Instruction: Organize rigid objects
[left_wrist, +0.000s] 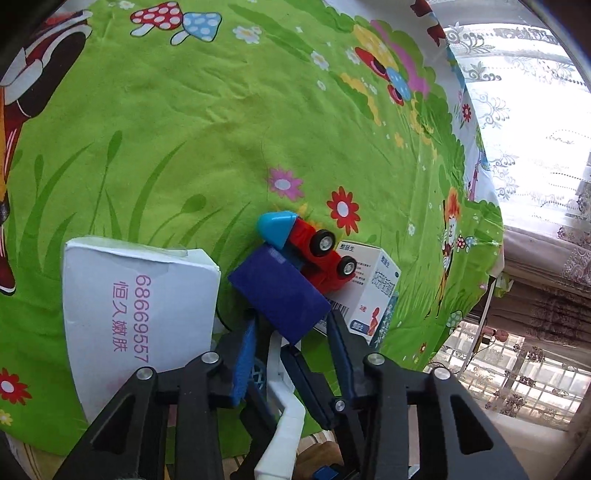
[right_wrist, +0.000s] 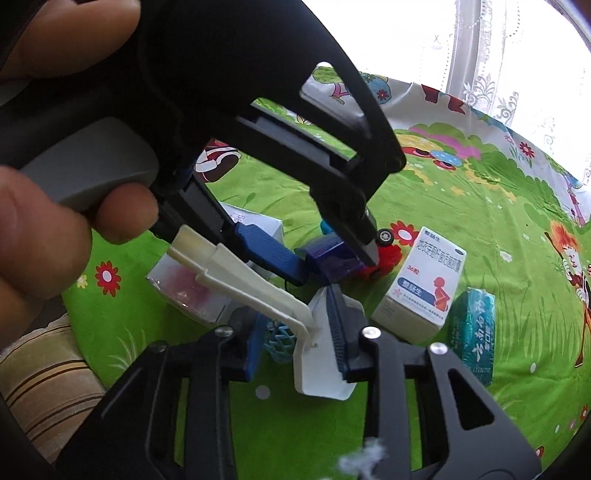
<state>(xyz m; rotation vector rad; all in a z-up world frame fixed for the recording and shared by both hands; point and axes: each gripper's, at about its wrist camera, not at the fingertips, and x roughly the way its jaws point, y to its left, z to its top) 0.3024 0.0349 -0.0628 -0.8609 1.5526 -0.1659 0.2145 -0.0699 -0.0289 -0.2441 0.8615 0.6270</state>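
Here the left gripper clamps the toy truck; the right gripper pinches a white piece.

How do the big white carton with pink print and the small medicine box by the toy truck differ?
The white carton is much larger than the medicine box. The carton bears only pink digits and characters on plain white; the medicine box has blue print, a blue band and a red figure. The carton stands apart from the toy truck; the medicine box touches the truck's red cab end. Both are white cardboard boxes on the green cloth.
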